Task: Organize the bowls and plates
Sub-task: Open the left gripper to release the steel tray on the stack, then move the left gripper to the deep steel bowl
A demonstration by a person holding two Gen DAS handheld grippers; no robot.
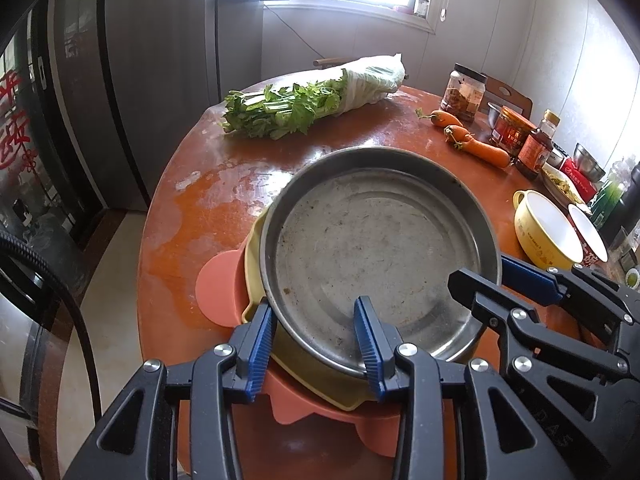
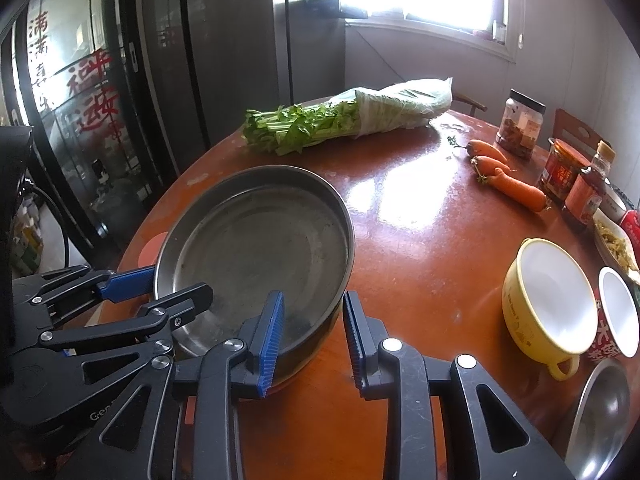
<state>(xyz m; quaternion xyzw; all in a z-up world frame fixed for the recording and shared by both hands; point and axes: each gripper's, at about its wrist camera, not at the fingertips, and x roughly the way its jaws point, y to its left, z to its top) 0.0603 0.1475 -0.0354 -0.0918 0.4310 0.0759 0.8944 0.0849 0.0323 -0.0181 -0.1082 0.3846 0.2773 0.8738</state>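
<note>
A round steel pan (image 1: 376, 248) (image 2: 256, 240) rests on a yellow plate (image 1: 251, 276), which lies on a pink plate (image 1: 216, 292) at the near edge of the round table (image 2: 420, 220). My left gripper (image 1: 314, 340) straddles the pan's near left rim, one finger outside and one inside, and its pads do not press on the rim. My right gripper (image 2: 314, 336) straddles the near right rim the same way, with a gap beside the wall. A yellow bowl (image 2: 536, 312) and a red-and-white bowl (image 2: 616, 312) stand to the right.
Bagged celery (image 1: 312, 96) lies at the table's far side. Carrots (image 2: 508, 180), jars and sauce bottles (image 2: 580, 188) line the right. A steel bowl (image 2: 600, 420) sits at the near right. A dark glass cabinet (image 2: 80, 100) stands on the left.
</note>
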